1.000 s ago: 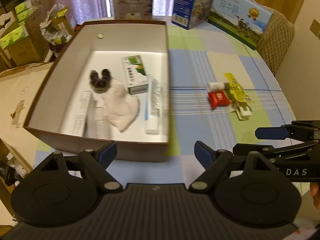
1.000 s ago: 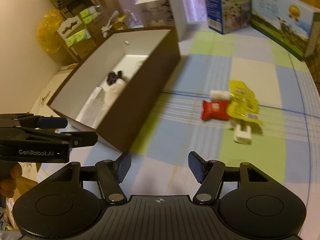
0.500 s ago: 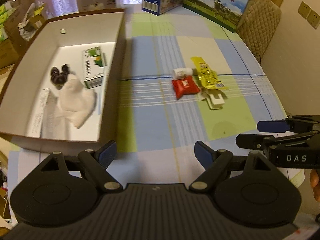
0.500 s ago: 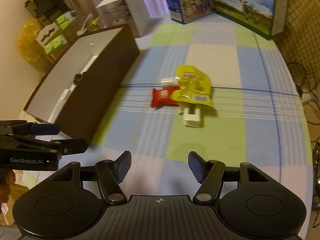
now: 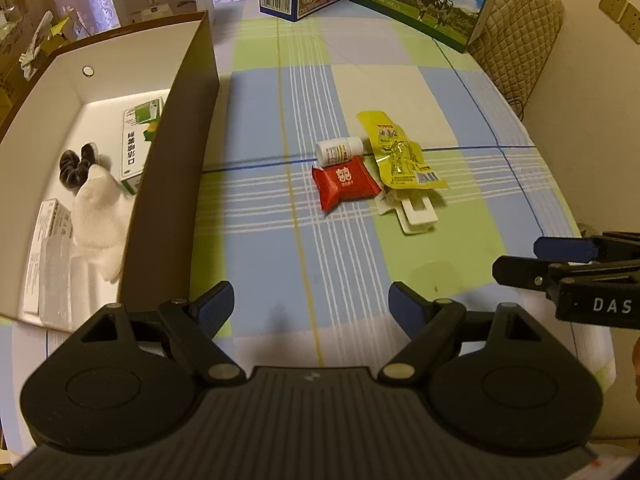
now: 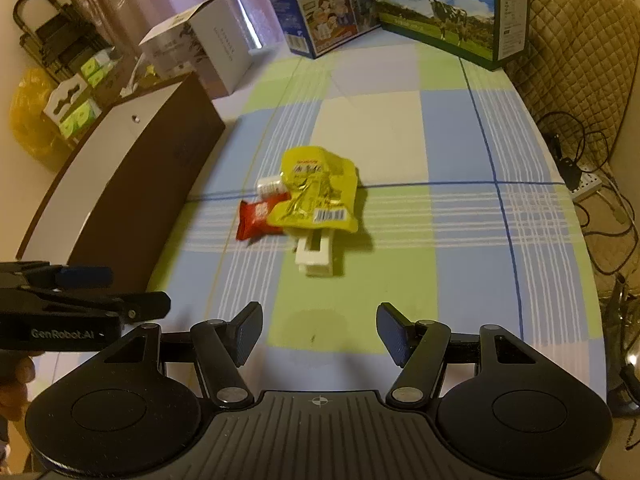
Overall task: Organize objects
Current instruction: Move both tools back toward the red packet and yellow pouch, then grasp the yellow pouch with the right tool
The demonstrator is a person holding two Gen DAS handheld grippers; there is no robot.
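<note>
Currently, stage: the loose pile is not yet picked up; several things already lie in the box, so the sorting looks partly done.
Pile location: middle of the checked tablecloth (image 5: 460,92), well apart from both tools and to the right of the brown box (image 5: 172,184).
Pile contents: red packet (image 5: 344,182), small white bottle (image 5: 338,150) lying on its side just beyond it, yellow pouch (image 5: 396,152) to their right, and a white clip (image 5: 414,210) partly under the pouch's near end.
Left gripper (image 5: 310,306): jaws spread wide, holding nothing.
Right gripper (image 6: 320,330): jaws spread wide, holding nothing.
Key relation: the white clip (image 6: 314,256) lies almost straight ahead of the right gripper, slightly left of its centre line; from the left gripper the pile sits ahead and off to the right.
Long axes: the clip and pouch run roughly near-to-far, so jaws closing left-to-right would cross their narrow width; the bottle lies left-to-right.
Nearer hand: probably the right, with the clip as the closest piece.
Box direction: left of the pile, its tall wall facing it, so anything lifted must clear that rim.
</note>
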